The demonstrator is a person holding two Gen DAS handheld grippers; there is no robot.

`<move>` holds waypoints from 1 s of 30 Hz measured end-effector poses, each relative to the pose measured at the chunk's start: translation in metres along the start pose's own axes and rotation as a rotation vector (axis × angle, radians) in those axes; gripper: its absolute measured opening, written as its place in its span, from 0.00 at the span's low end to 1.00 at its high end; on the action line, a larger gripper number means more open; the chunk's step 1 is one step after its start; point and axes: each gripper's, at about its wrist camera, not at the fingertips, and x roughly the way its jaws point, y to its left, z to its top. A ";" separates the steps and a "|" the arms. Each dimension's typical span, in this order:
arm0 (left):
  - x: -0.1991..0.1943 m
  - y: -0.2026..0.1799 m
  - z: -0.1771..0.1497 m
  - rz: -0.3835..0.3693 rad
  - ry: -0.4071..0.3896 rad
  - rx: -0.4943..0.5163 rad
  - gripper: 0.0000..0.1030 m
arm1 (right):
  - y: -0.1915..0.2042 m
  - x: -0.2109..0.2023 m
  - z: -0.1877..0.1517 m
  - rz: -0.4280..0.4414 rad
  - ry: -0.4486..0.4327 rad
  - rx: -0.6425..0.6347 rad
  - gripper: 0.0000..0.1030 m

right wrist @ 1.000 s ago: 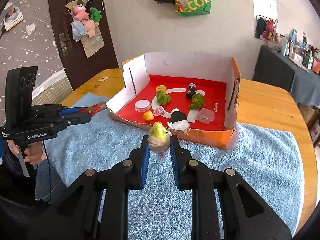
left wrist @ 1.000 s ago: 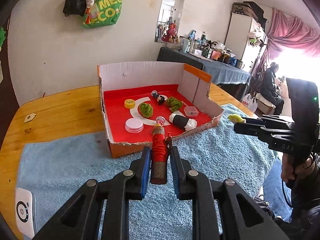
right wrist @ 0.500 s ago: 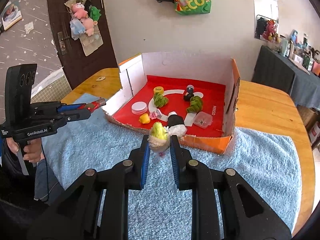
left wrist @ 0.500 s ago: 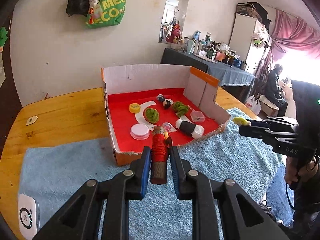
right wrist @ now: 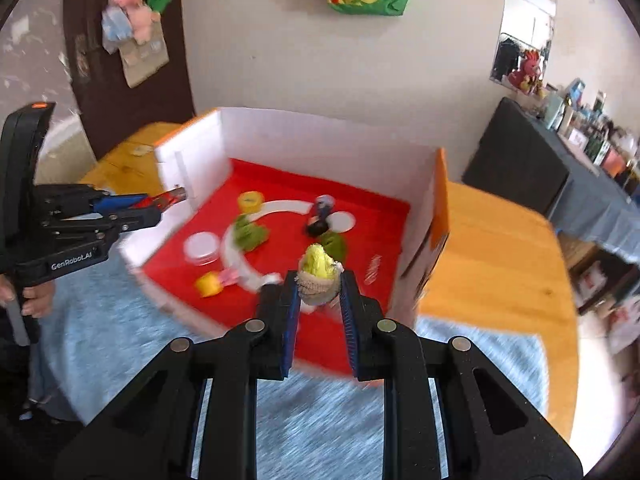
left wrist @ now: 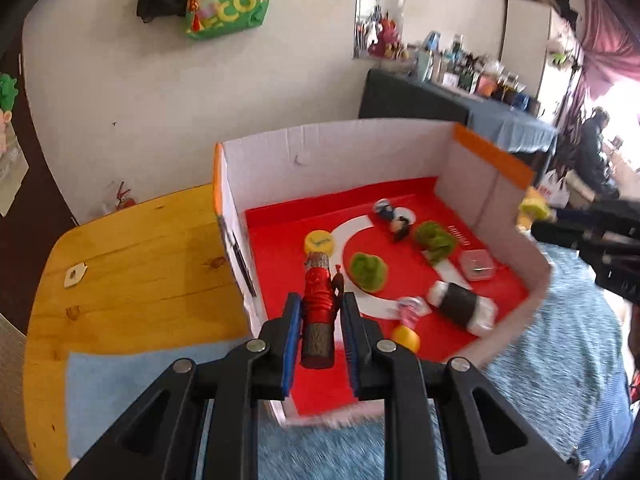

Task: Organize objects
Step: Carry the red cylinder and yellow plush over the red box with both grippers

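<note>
My left gripper is shut on a red-wrapped brown stick and holds it over the front left of the open cardboard box with the red floor. My right gripper is shut on a small yellow-green fuzzy toy and holds it over the box's front edge. In the box lie a yellow cap, green fuzzy balls, a black and white roll and a white lid. Each gripper shows in the other's view: the right, the left.
The box stands on a blue towel on a round wooden table. A clear small container and a yellow ball lie in the box. A dark side table with clutter stands at the right.
Both grippers have moved forward and now hang over the box with their objects still held. The box looks larger and closer in both views.
</note>
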 end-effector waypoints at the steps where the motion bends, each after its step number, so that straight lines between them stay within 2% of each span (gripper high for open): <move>1: 0.007 0.000 0.004 0.008 0.015 0.004 0.20 | -0.001 0.007 0.006 -0.019 0.020 -0.017 0.19; 8: 0.034 -0.003 0.017 0.043 0.079 0.059 0.20 | -0.001 0.047 0.036 -0.063 0.127 -0.110 0.19; 15: 0.055 -0.003 0.021 0.088 0.125 0.103 0.20 | 0.005 0.083 0.048 -0.099 0.225 -0.168 0.19; 23: 0.078 0.005 0.020 0.111 0.188 0.105 0.20 | -0.001 0.112 0.055 -0.159 0.298 -0.175 0.19; 30: 0.084 0.002 0.020 0.102 0.209 0.112 0.20 | -0.008 0.132 0.058 -0.147 0.364 -0.152 0.19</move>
